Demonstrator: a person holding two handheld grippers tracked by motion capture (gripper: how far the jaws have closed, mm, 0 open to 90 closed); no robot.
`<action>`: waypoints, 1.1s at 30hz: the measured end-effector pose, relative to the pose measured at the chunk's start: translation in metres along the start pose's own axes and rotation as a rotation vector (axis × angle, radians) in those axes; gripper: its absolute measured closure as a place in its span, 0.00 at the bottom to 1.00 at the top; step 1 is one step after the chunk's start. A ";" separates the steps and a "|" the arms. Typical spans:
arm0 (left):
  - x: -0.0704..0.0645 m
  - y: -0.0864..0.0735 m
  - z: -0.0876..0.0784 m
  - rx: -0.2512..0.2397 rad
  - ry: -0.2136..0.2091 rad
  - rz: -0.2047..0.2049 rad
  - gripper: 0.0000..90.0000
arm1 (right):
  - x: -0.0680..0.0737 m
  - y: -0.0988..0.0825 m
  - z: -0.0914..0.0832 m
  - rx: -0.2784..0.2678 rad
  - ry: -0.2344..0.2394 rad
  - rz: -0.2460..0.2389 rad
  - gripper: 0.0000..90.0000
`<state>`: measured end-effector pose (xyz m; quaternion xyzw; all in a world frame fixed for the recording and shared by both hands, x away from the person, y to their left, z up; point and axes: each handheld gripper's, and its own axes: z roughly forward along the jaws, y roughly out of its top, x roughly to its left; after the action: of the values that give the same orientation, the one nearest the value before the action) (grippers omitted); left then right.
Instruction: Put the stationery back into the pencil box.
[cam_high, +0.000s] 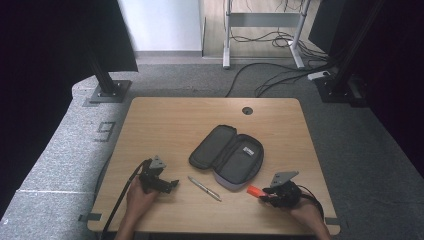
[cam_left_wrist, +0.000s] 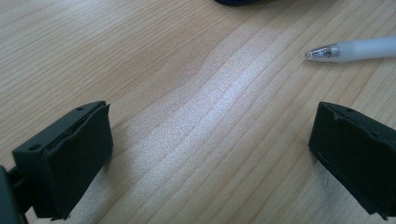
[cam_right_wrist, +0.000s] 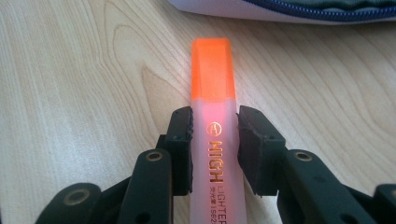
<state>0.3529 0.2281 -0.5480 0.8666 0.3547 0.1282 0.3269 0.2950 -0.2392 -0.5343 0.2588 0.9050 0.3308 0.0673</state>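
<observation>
An orange highlighter (cam_right_wrist: 212, 79) with a frosted body lies on the wooden table (cam_high: 165, 120), its cap pointing toward the open dark pencil case (cam_high: 227, 156). My right gripper (cam_right_wrist: 215, 140) is shut on the highlighter's body, one pad pressed against each side. In the high view this gripper (cam_high: 265, 195) sits at the front right, with the highlighter (cam_high: 255, 190) sticking out to its left. My left gripper (cam_high: 172, 185) rests at the front left with its jaws wide open and bare wood between them (cam_left_wrist: 210, 154). A silver-tipped pen (cam_high: 204, 188) lies between the two grippers, and its tip (cam_left_wrist: 322, 52) is just beyond the left gripper's right jaw.
The pencil case lies unzipped in the table's middle, with a small white item inside its right half (cam_high: 248, 150). A round cable hole (cam_high: 247, 110) sits near the far edge. Beyond the table are grey carpet, cables and black stand bases.
</observation>
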 end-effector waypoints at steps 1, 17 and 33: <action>0.000 0.000 0.000 0.000 0.000 0.000 0.00 | 0.000 0.000 0.000 0.000 0.000 0.000 0.73; 0.000 0.000 0.000 -0.001 0.002 -0.003 0.00 | 0.003 0.004 -0.017 -0.022 0.012 0.032 0.73; 0.000 0.000 0.000 -0.001 0.002 -0.003 0.00 | -0.007 0.038 -0.046 -0.087 -0.043 0.014 0.73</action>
<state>0.3528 0.2277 -0.5481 0.8657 0.3563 0.1287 0.3271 0.3039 -0.2447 -0.4752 0.2687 0.8863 0.3648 0.0955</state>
